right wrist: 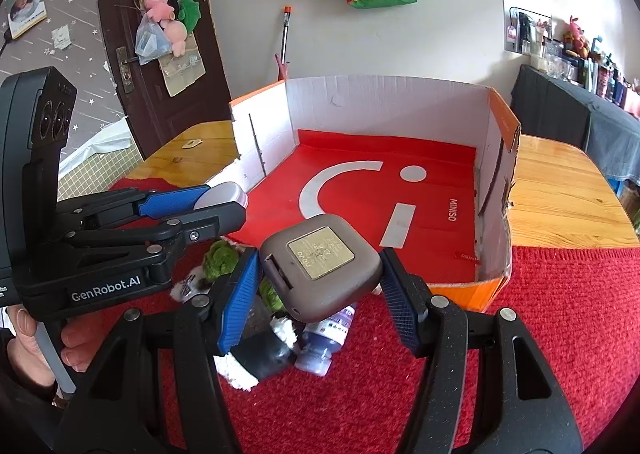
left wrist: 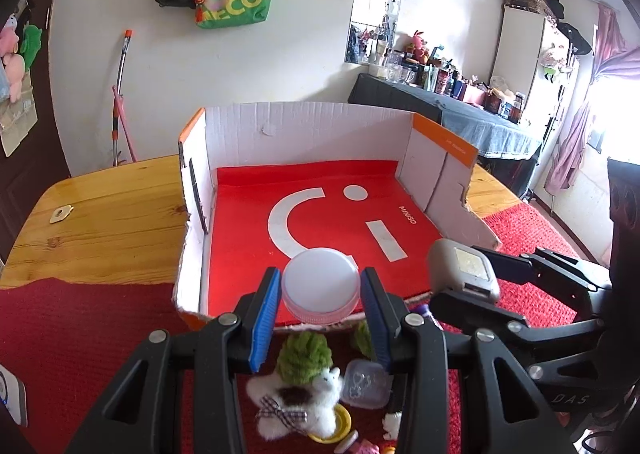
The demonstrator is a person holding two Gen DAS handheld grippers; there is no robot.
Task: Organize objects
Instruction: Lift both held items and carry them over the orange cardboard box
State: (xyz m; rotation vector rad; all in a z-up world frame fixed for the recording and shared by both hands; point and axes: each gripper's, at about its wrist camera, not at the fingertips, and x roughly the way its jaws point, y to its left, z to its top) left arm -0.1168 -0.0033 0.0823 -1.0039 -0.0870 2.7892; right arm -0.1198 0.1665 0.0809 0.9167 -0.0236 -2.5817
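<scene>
My left gripper point(left wrist: 320, 290) is shut on a round white-lidded jar point(left wrist: 321, 284), held above the near edge of the open cardboard box point(left wrist: 304, 122) with a red floor. My right gripper point(right wrist: 320, 274) is shut on a grey square compact case point(right wrist: 320, 260) with a gold plate, held just before the box's front edge. In the left wrist view the case point(left wrist: 464, 266) shows at right. In the right wrist view the jar point(right wrist: 224, 194) shows at left, at the box's left front corner.
Below the grippers on the red cloth point(right wrist: 540, 314) lie a white plush with a green hat point(left wrist: 300, 386), a clear lidded tub point(left wrist: 366, 384), a purple bottle point(right wrist: 324, 342) and other small items. The box stands on a wooden table point(left wrist: 104, 214). Wall behind.
</scene>
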